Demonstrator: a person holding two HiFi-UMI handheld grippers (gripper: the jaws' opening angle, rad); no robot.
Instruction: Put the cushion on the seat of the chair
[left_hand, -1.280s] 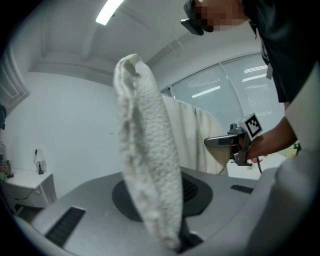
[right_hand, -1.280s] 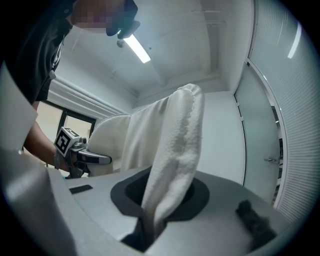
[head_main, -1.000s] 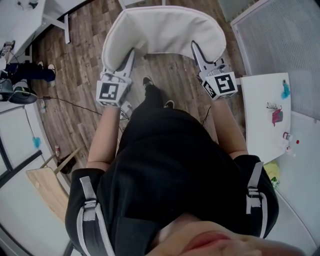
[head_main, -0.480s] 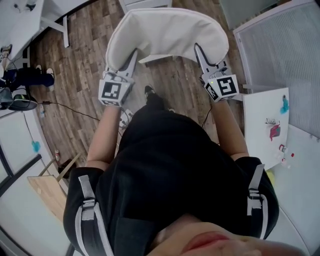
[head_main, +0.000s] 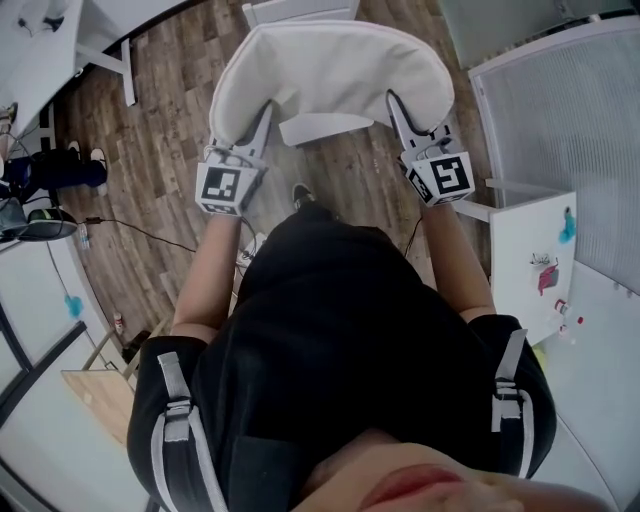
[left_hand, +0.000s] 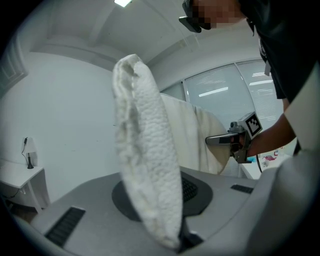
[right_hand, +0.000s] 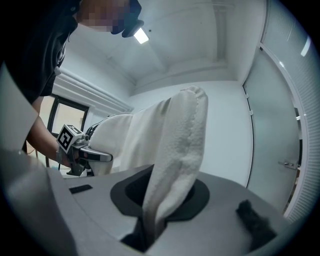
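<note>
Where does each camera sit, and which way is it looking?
Head view: on the person's head, looking steeply down at the cushion over the floor; torso, both forearms, left gripper and right gripper show.
Left gripper view: on the left gripper, looking along its jaws, shut on the cushion's edge; the person's arm shows.
Right gripper view: on the right gripper, likewise, jaws shut on the other edge; an arm shows.
Shared: both gripper views see the cushion and the opposite gripper.

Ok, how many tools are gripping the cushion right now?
2: the left tool clamps the left edge of the cushion, and the right tool clamps its right edge. No others are in view.
</note>
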